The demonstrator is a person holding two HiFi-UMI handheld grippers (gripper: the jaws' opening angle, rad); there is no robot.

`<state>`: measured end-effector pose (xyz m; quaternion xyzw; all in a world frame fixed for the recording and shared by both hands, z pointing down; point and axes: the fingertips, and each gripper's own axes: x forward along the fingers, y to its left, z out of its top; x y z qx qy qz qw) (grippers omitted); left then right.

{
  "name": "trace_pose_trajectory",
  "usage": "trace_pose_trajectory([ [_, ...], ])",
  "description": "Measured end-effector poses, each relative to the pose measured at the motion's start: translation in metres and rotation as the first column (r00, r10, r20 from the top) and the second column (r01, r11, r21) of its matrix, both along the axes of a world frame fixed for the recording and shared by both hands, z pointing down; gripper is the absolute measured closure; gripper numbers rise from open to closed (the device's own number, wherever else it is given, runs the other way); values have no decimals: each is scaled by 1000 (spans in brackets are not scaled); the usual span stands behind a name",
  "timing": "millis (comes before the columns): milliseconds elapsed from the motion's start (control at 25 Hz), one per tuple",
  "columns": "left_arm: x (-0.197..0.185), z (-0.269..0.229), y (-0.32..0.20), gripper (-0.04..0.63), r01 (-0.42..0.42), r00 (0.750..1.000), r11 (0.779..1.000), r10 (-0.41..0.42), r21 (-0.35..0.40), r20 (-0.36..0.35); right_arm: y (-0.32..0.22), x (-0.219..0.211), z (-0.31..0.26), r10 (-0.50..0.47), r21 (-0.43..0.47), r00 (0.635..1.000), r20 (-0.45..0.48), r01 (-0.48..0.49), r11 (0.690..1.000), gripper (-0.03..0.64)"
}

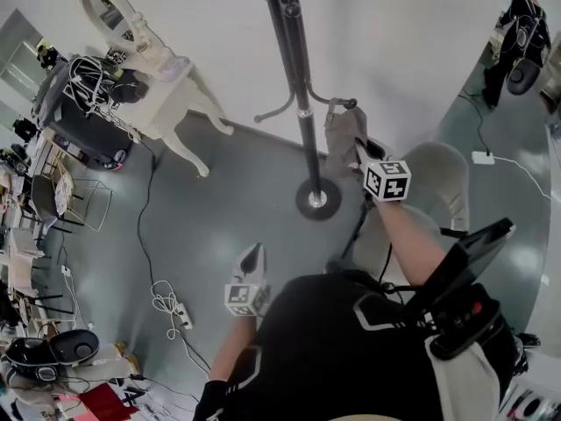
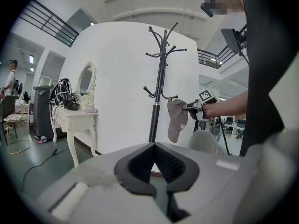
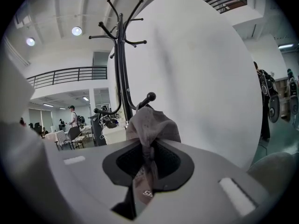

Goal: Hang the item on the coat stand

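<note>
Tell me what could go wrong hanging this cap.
1. The right gripper pinches only a thin fold of the cap; it could slip.
2. The cap appears right by the ball tip of the hook; released now, it may slide off.
3. Snagging could rock the coat stand.

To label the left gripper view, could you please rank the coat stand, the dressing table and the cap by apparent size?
1. Coat stand: tallest, though thin.
2. White dressing table: shorter but wider; by area the two look close.
3. Grey cap: clearly smallest.
</note>
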<state>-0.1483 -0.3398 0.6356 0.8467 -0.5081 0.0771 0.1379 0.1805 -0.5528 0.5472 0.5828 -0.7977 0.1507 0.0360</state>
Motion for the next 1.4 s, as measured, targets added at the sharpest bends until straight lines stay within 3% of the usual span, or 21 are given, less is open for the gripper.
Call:
trace_pose_trajectory([
  [360,-4,-18,4,566,50,999,999,-50,12,-6,-17,-5,11,-20,-32,1000,-14,20,999,566],
  [640,-21,-7,17,566,69,997,997,-70,36,30,-28,-16,26,-45,-60,999,-27,43,997,566],
  [1400,-45,-8,41,566,154,987,988,-154,14,48,-53,-36,58,-55,-121,998,-40,50,991,565],
])
